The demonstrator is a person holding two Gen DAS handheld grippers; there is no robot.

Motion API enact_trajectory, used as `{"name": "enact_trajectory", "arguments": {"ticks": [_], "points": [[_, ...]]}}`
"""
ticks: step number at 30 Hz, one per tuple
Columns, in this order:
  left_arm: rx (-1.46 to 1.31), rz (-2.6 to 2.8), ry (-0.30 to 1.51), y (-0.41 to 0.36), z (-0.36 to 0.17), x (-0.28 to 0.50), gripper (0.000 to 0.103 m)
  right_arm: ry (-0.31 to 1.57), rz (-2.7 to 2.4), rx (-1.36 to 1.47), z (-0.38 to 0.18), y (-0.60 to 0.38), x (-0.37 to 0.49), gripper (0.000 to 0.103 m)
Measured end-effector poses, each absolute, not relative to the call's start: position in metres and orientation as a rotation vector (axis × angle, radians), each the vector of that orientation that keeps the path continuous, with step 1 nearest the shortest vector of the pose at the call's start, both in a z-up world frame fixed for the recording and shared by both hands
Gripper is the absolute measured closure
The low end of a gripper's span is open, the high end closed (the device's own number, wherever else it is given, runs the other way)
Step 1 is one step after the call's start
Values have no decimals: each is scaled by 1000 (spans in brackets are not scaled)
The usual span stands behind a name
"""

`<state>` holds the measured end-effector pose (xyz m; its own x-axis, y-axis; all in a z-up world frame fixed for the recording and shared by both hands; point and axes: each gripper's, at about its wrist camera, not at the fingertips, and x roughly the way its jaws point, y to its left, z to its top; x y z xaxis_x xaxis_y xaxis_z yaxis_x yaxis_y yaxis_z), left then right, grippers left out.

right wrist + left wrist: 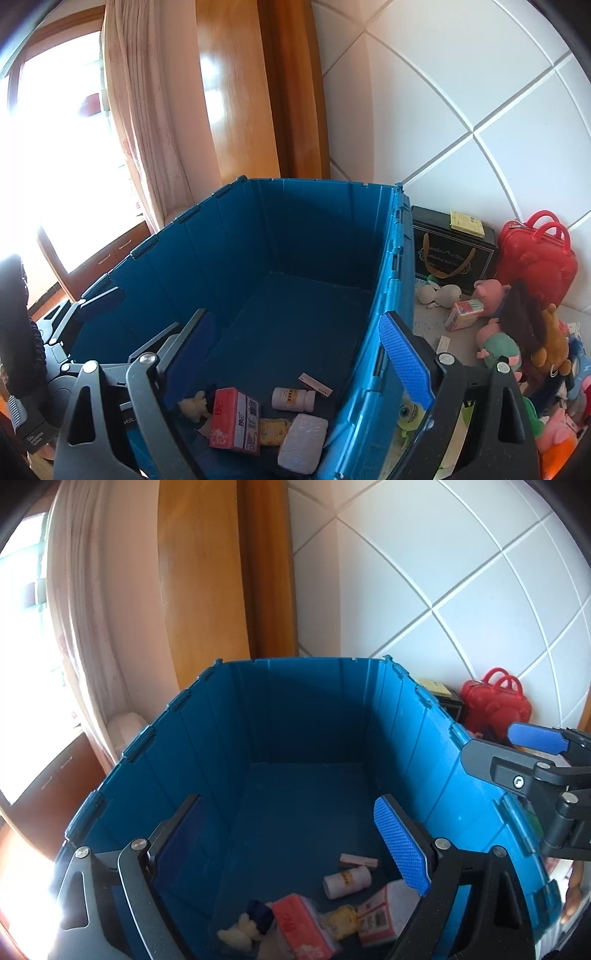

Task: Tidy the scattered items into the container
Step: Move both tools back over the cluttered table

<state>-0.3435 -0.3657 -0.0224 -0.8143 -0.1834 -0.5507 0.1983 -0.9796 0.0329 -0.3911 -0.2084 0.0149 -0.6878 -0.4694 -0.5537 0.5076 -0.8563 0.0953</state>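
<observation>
Right wrist view is showing the right gripper (295, 354) hanging with jaws spread and empty over the blue container (207, 236), where a white bottle (293, 398) and pink box (232, 419) are lying. Right of the jaws, plush toys (498, 343) are waiting: soft, light, best pinched mid-body. The left gripper (291, 838) is likewise gaping empty.

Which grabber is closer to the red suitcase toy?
Right. The right gripper straddles the blue bin's wall on the side nearest the red suitcase; the left gripper hangs over the bin's interior, farther away.
</observation>
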Motion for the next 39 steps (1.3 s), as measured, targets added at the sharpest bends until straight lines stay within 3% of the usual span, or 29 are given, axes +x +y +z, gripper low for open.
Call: {"name": "enact_trajectory", "arguments": {"ticks": [4, 7, 21, 30, 37, 39], "points": [[804, -2870, 23, -335, -11, -324, 9, 42, -2542, 749, 24, -164, -368, 0], [769, -2926, 6, -302, -1, -307, 1, 4, -2591, 720, 31, -127, -350, 0], [743, -3188, -33, -116, 11, -254, 1, -109, -2878, 804, 3, 111, -258, 0], [1149, -3115, -97, -7, -89, -254, 1, -210, -2968, 1097, -83, 251, -209, 0], [1494, -2905, -152, 10, -192, -258, 1, -365, -2839, 1415, -187, 293, -200, 0], [1569, -2849, -165, 12, -218, -261, 6, -381, -2784, 1467, -211, 290, -202, 0]]}}
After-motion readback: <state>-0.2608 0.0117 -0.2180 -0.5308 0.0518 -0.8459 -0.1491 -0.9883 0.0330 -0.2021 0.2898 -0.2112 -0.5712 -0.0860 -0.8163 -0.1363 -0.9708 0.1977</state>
